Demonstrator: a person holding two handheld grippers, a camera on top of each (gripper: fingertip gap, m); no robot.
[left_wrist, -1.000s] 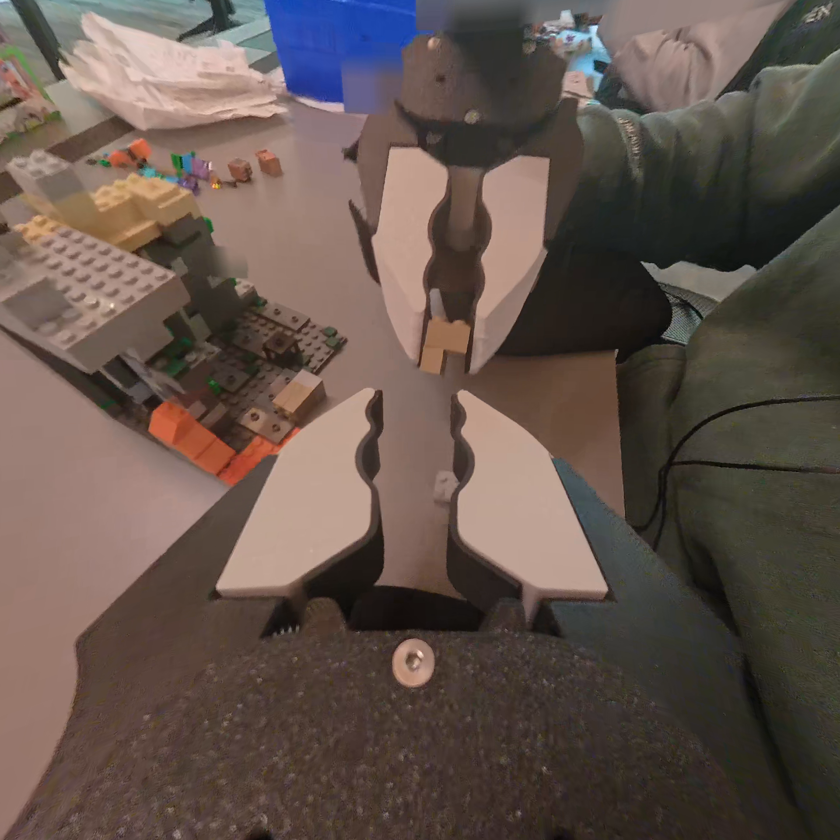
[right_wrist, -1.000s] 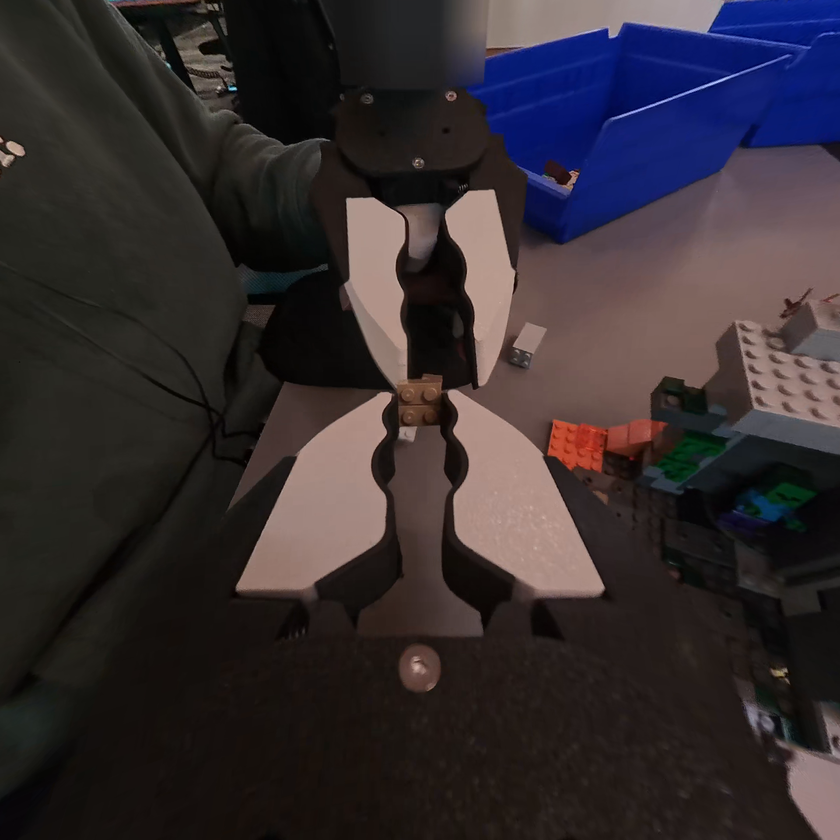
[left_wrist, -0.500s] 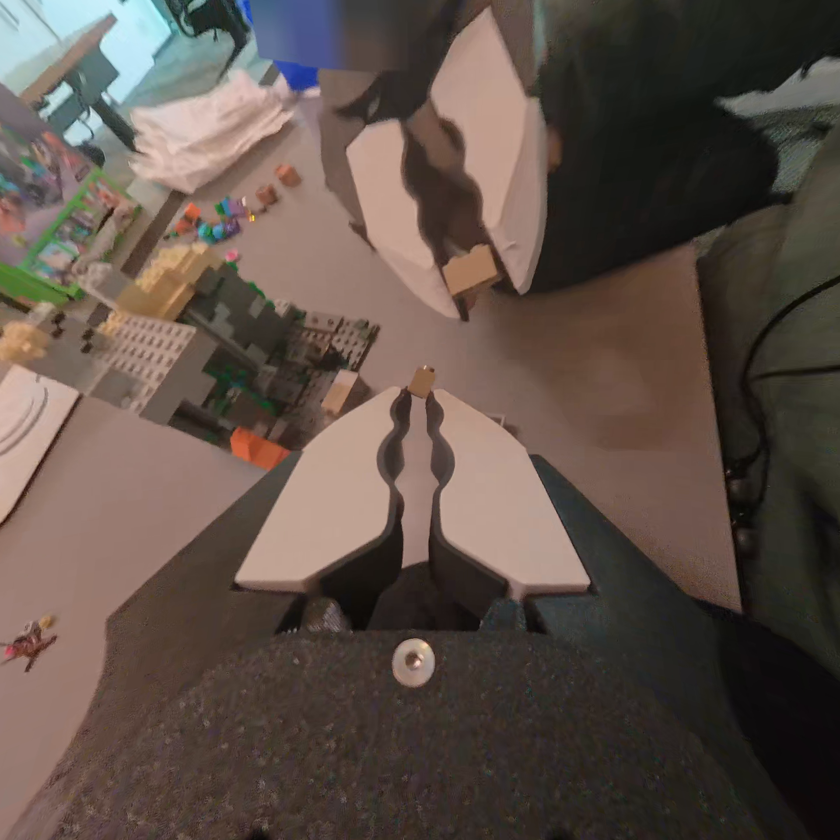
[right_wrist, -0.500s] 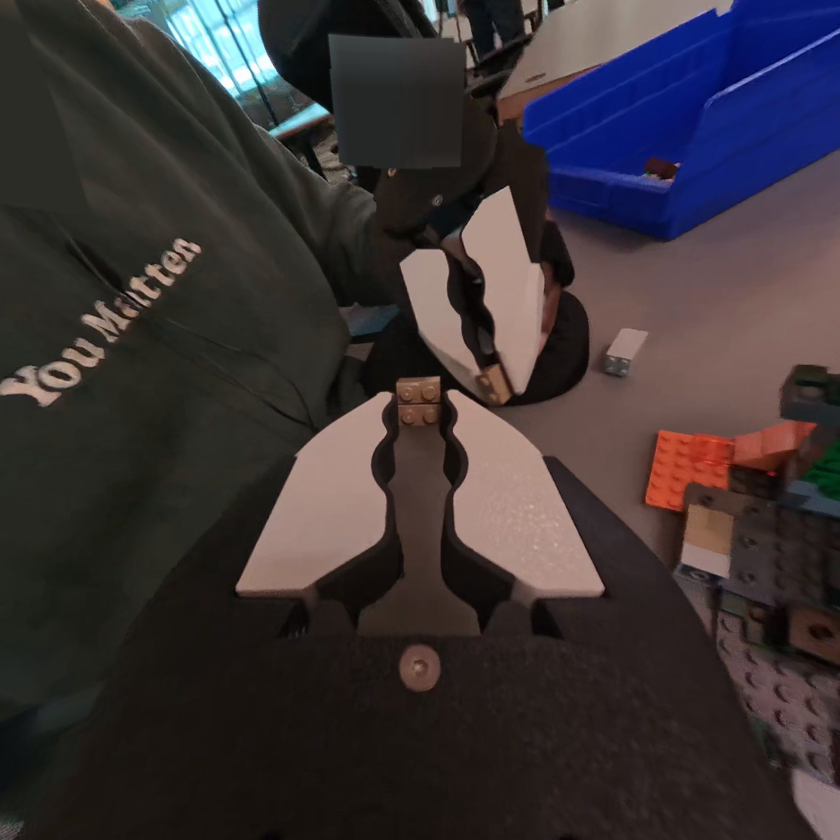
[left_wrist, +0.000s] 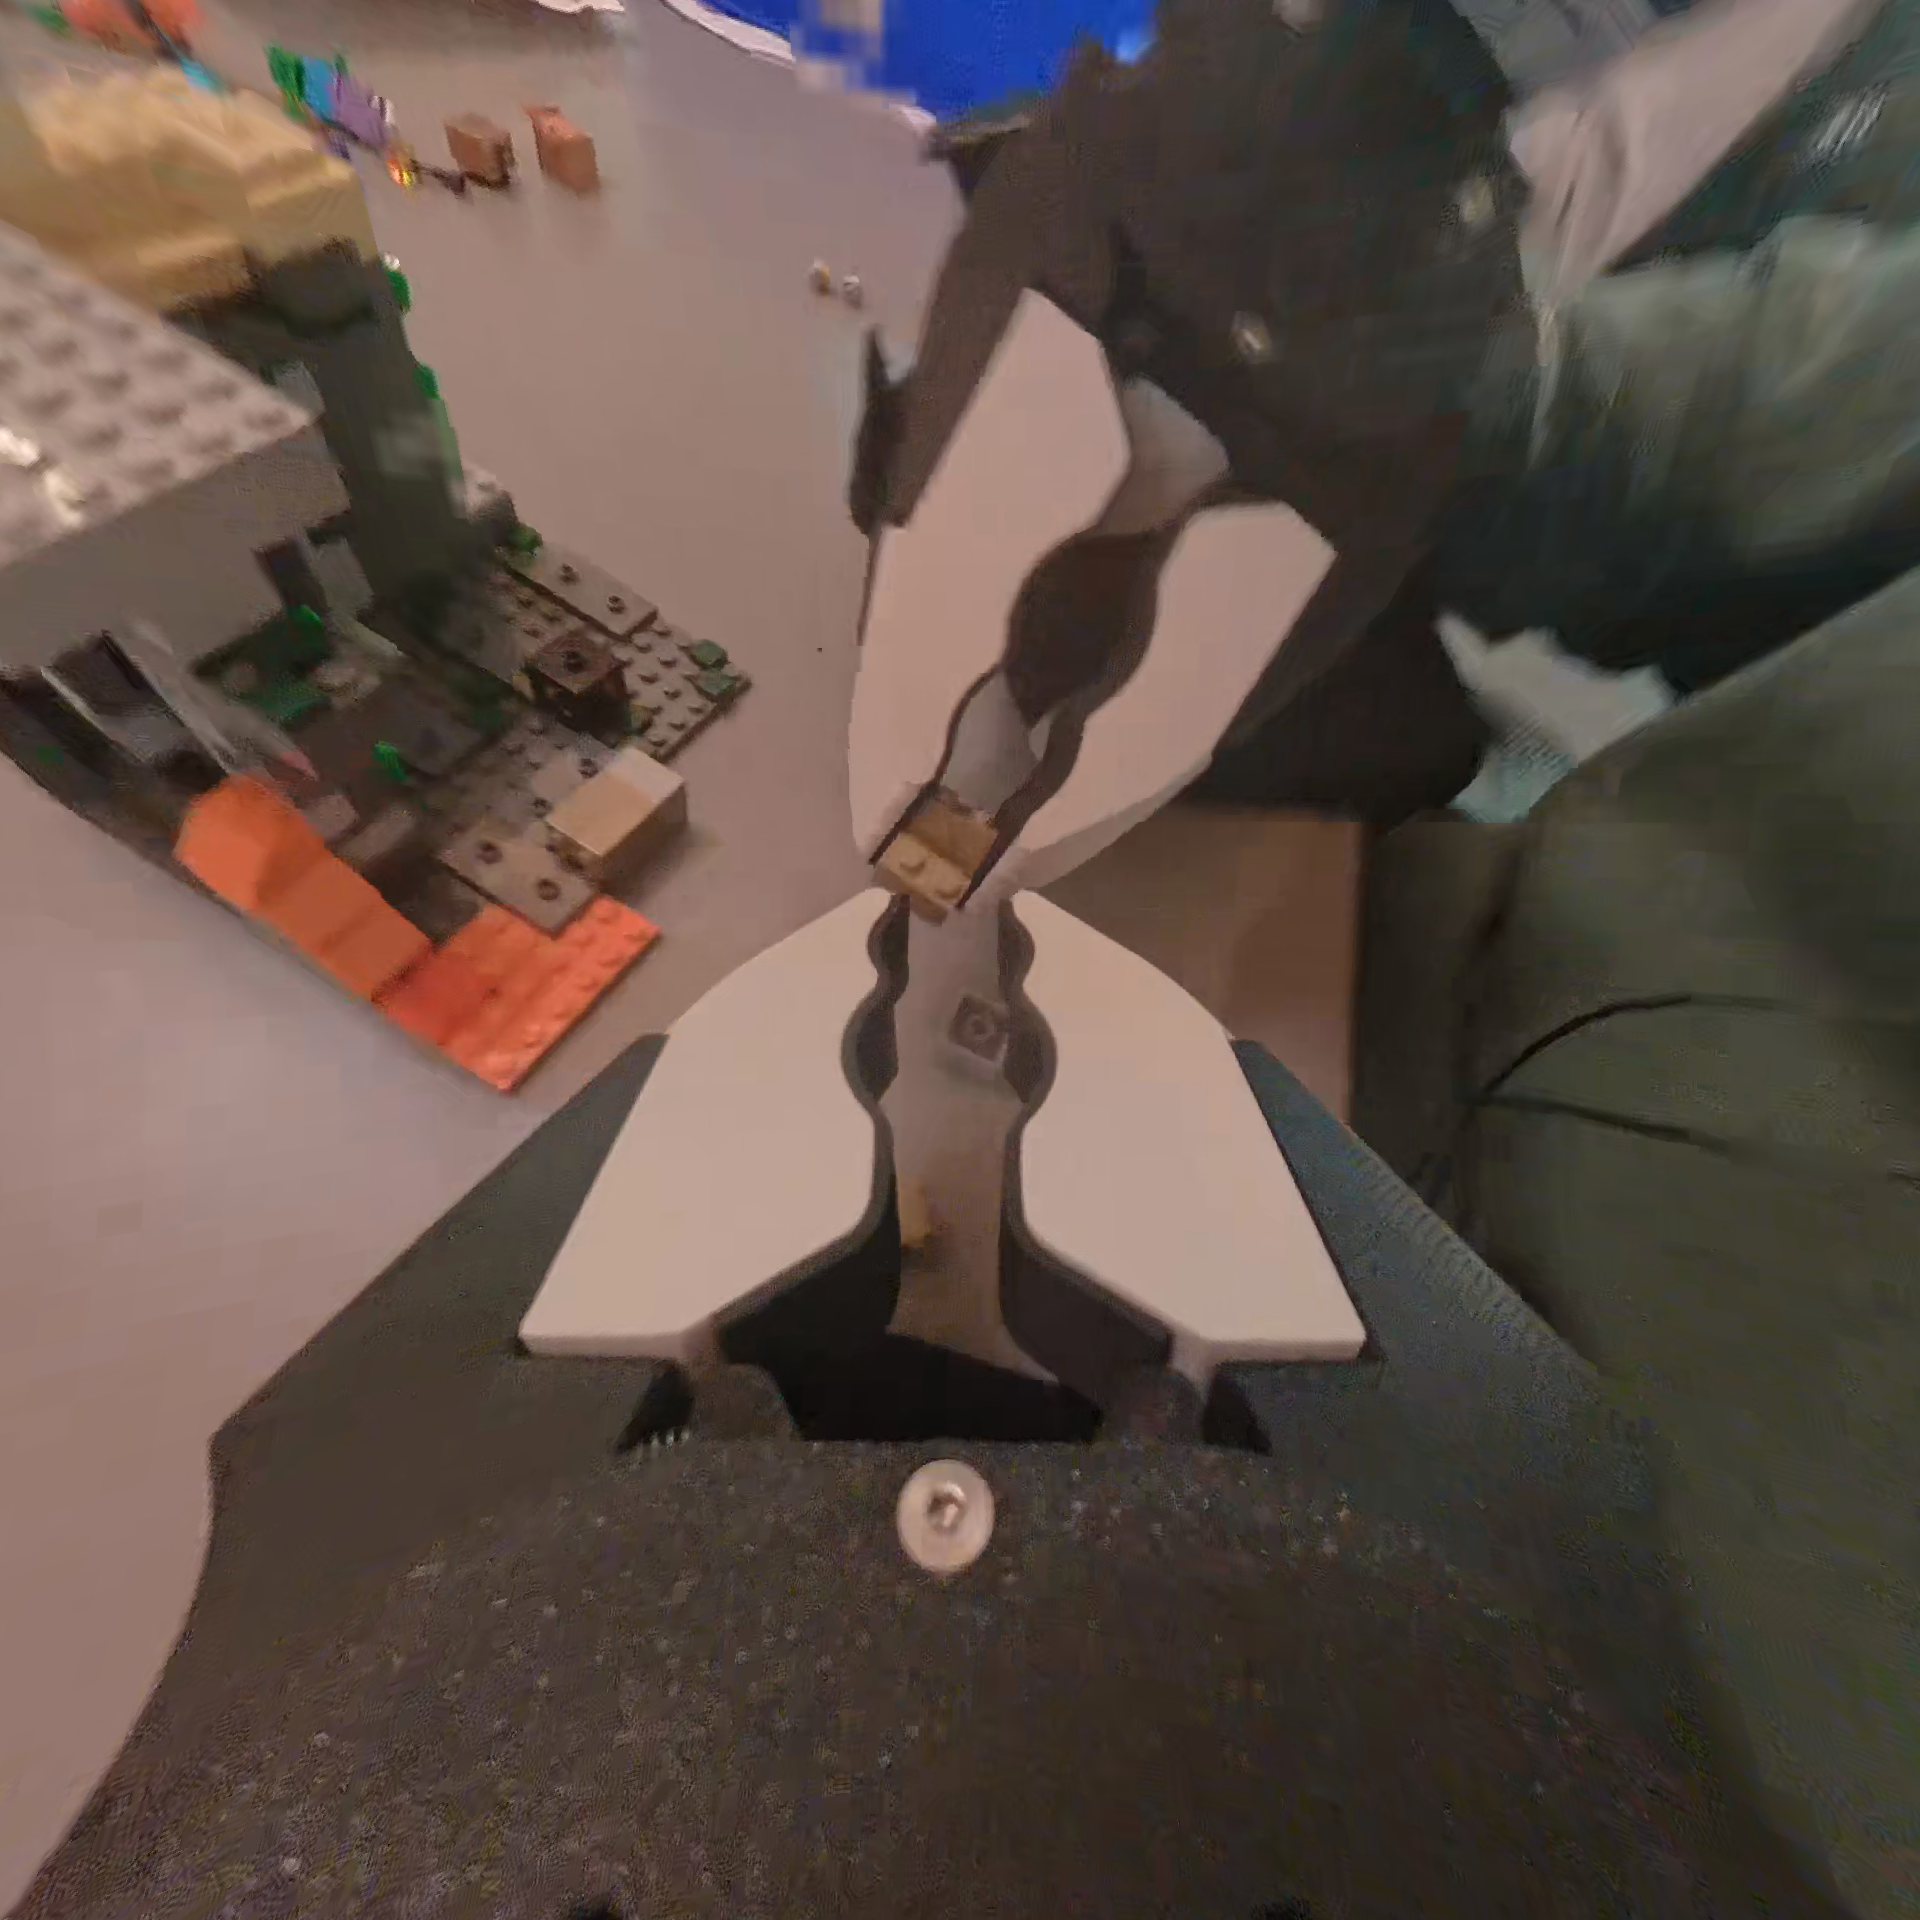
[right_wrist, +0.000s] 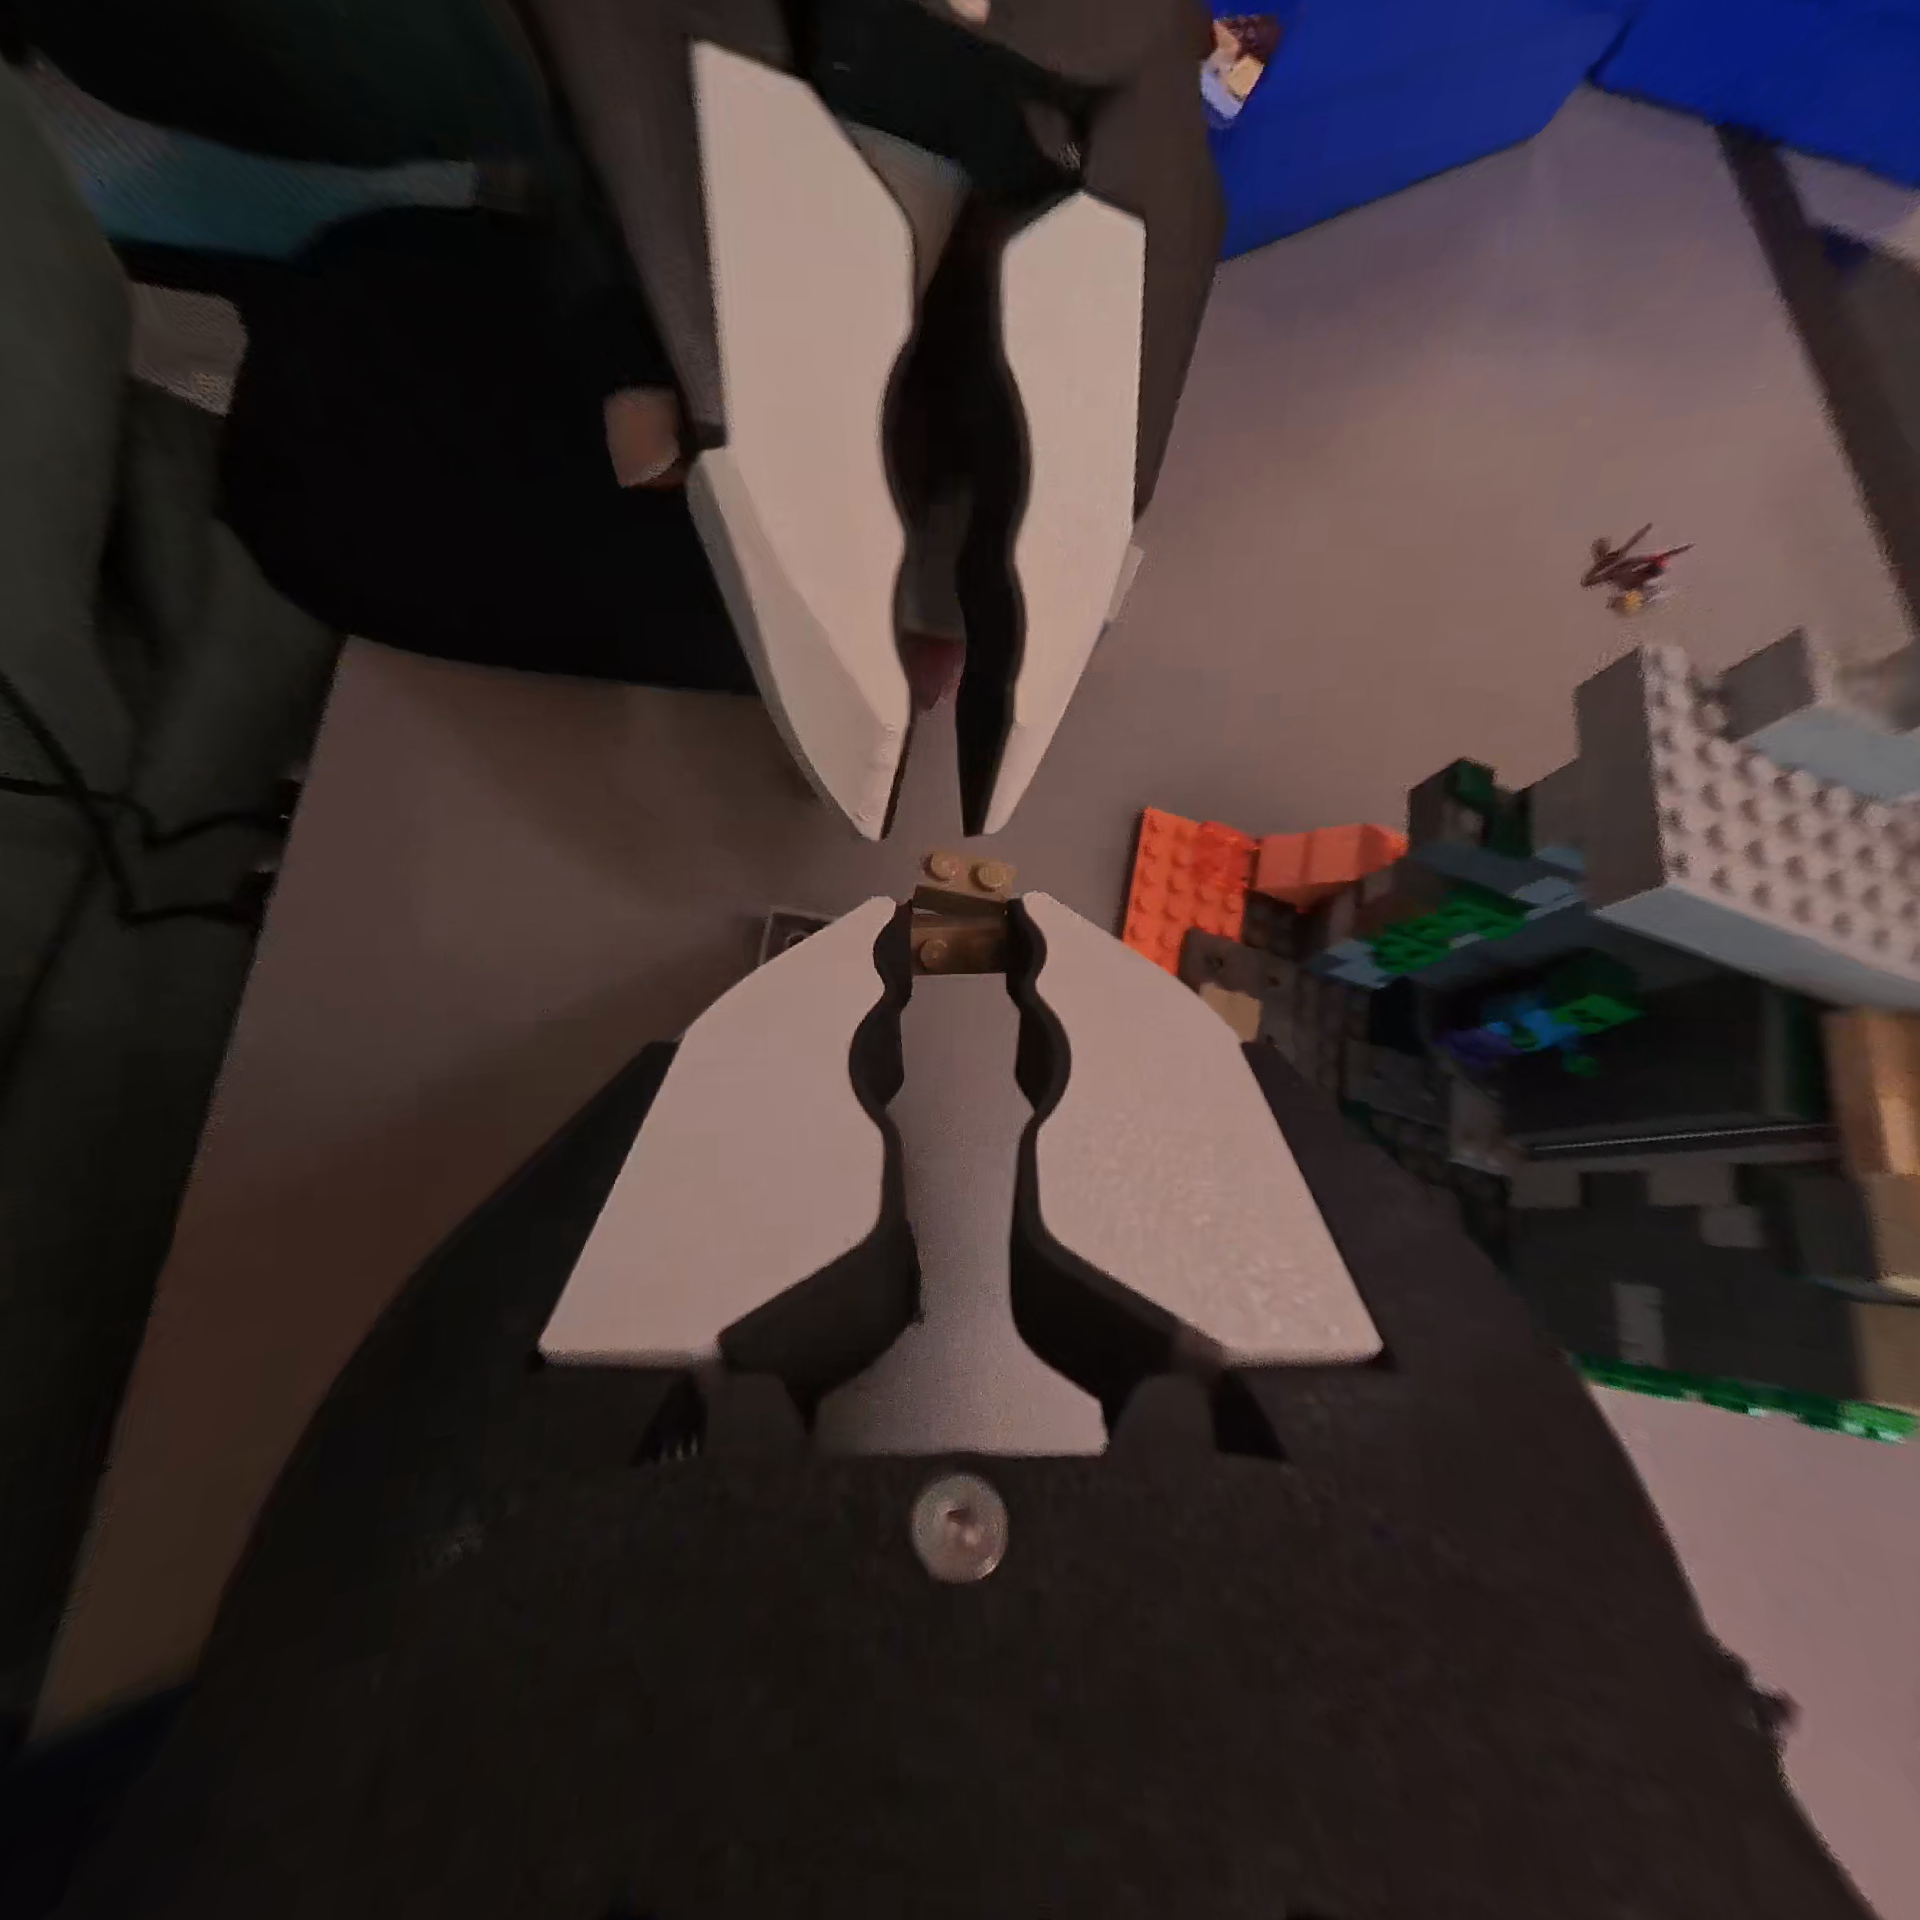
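Where they were apart before, right hand-held gripper (right_wrist: 958, 914) clamping tan brick (right_wrist: 961, 914), left hand-held gripper (left_wrist: 945, 914) tip-to-tip, slightly parted, empty.

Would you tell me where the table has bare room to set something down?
Free: the grey table between the brick build and the right tool, and the stretch between the blue bin and the build, except a small dark-red figure. Crowded: the build's base, and where the left tool meets the right.
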